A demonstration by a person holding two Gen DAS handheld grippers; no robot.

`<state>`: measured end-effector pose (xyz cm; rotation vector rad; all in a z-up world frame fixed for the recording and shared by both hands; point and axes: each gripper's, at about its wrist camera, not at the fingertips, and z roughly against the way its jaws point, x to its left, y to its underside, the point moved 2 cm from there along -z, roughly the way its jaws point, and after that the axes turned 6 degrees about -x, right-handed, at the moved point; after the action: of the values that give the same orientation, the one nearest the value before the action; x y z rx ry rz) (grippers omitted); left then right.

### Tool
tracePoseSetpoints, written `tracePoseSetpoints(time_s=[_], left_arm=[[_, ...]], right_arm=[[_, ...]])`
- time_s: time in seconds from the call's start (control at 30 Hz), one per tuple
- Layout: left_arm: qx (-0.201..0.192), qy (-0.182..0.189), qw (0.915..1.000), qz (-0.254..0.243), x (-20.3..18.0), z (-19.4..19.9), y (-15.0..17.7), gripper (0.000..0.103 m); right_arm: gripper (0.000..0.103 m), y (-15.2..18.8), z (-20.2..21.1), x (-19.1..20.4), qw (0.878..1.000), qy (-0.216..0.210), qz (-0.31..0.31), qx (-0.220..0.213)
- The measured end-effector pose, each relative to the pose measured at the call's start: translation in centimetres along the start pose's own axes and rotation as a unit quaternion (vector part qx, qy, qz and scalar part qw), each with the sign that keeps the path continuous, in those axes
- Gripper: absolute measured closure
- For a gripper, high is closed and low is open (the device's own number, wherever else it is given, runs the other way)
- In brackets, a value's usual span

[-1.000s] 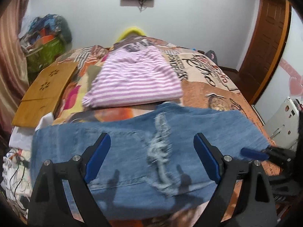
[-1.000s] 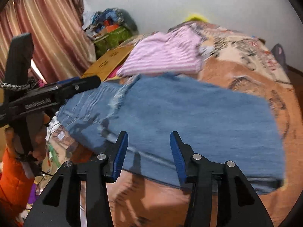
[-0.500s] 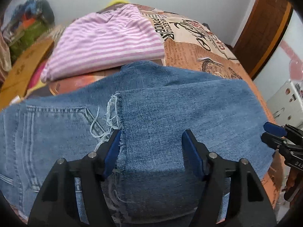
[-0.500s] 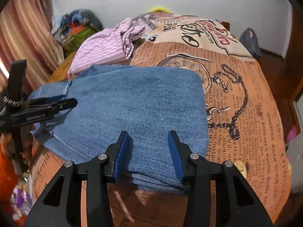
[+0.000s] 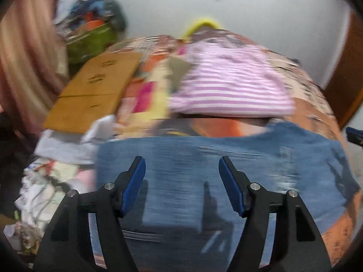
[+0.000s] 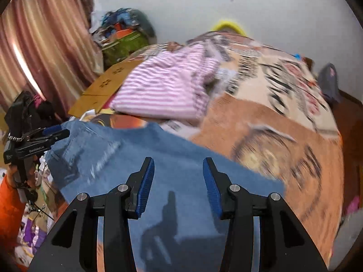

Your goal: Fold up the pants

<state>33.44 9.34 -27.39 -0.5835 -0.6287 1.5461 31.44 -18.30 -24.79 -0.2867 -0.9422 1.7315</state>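
Folded blue denim pants (image 5: pixel 204 170): flat on patterned orange bedspread (image 6: pixel 283 136), at 12 o'clock beneath both grippers. Left gripper (image 5: pixel 182 185), right gripper (image 6: pixel 178 185): jaws parted wide, holding nothing.

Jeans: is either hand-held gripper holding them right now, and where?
Nothing is held. The left hand-held gripper and right hand-held gripper are both open above the folded jeans.

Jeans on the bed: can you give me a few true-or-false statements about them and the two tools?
1. The jeans lie folded on the patterned bedspread. True.
2. The left tool is clamped on the jeans. False: it is open, gripping nothing.
3. A pink striped garment lies beyond the jeans. True.
4. The right tool holds the striped garment. False: it is open and empty.
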Motion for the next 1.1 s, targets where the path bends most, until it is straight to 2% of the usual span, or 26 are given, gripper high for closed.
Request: tracePoseSetpoints(time_s=[0.1,0.23,0.3,0.43,0.53,0.6,0.67,0.83,1.0,1.1], left_arm=[[0.011,-0.029,0.9993,0.022,4.1,-1.2,0.2,0.036],[0.049,-0.027,0.9971,0.051,7.5,-3.7,1.5,0.036],[0.07,-0.018,0.9958,0.057,8.1,-5.2,2.7,0.035],[0.054,-0.008,0.9956,0.077,8.9,-5.8,4.2,0.023],[0.053,0.014,0.9924,0.11,9.8,-6.3,4.8,0.02],[0.05,0.021,0.9914,0.119,10.0,-6.3,4.9,0.02],[0.046,0.017,0.9924,0.113,9.8,-6.2,4.9,0.02],[0.029,-0.017,0.9974,0.063,8.5,-5.7,4.7,0.02],[0.035,-0.034,0.9981,0.037,8.1,-5.4,5.3,0.02],[0.037,-0.014,0.9984,0.041,8.6,-4.4,4.5,0.024]], right_arm=[[0.062,-2.0,-3.8,1.7,0.999,-0.019,0.012,0.022],[0.063,-3.6,-9.7,3.4,0.996,-0.029,0.032,0.072],[0.074,-3.7,-12.6,3.8,0.994,-0.027,0.034,0.103],[0.077,-3.0,-16.0,3.5,0.988,-0.024,0.03,0.147],[0.08,-2.5,-16.7,3.3,0.985,-0.028,0.025,0.167],[0.085,-2.3,-16.7,3.2,0.984,-0.031,0.024,0.174],[0.09,-2.2,-16.3,3.5,0.984,-0.024,0.042,0.17],[0.095,-1.7,-15.5,5.3,0.983,0.021,0.116,0.14],[0.097,-1.7,-14.8,5.5,0.985,0.033,0.111,0.127],[0.091,-2.8,-14.6,5.6,0.988,0.015,0.086,0.13]])
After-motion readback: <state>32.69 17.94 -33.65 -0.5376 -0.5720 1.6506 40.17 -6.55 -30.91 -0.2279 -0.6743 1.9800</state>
